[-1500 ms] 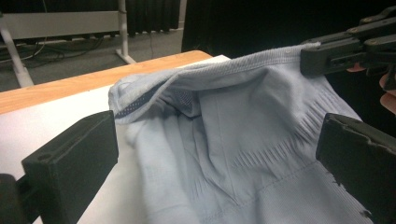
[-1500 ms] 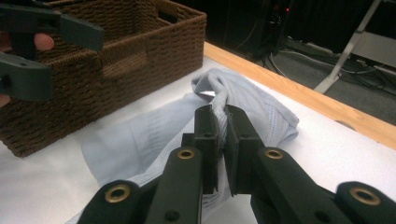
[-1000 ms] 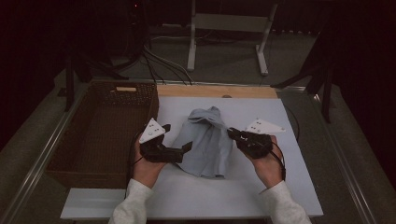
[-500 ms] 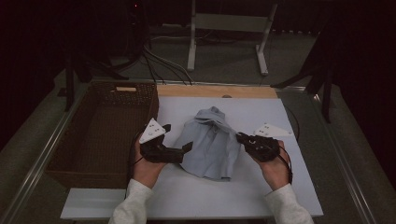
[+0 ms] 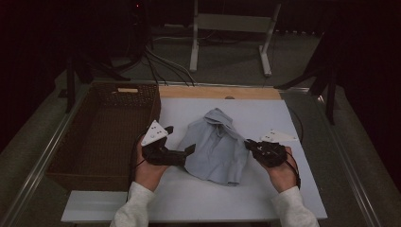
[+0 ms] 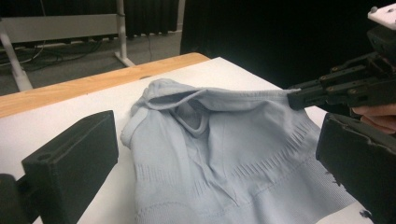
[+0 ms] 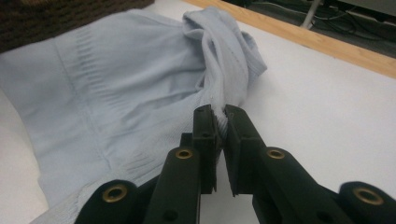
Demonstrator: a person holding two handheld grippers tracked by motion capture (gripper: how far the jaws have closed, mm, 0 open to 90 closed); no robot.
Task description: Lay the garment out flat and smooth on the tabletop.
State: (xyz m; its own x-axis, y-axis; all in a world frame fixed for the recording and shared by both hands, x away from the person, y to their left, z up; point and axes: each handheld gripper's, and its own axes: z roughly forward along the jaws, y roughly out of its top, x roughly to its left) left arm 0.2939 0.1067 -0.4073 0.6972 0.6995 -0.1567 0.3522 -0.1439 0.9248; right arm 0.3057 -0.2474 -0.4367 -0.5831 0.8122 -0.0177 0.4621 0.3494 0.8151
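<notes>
Blue shirt (image 5: 215,146) centre frame on white table (image 5: 302,198), long axis running top to bottom. Right gripper (image 7: 220,122) clamped on its right edge; left gripper (image 5: 188,152), jaws apart, at left edge.

High view looks down over the table (image 5: 293,189); claw views sit close, sharing the garment (image 5: 215,146).

A pale blue garment (image 6: 224,149) lies crumpled on the white table (image 6: 56,123) between the left claw's (image 6: 210,186) wide-apart jaws. The right claw (image 6: 299,99) pinches its far edge.
</notes>
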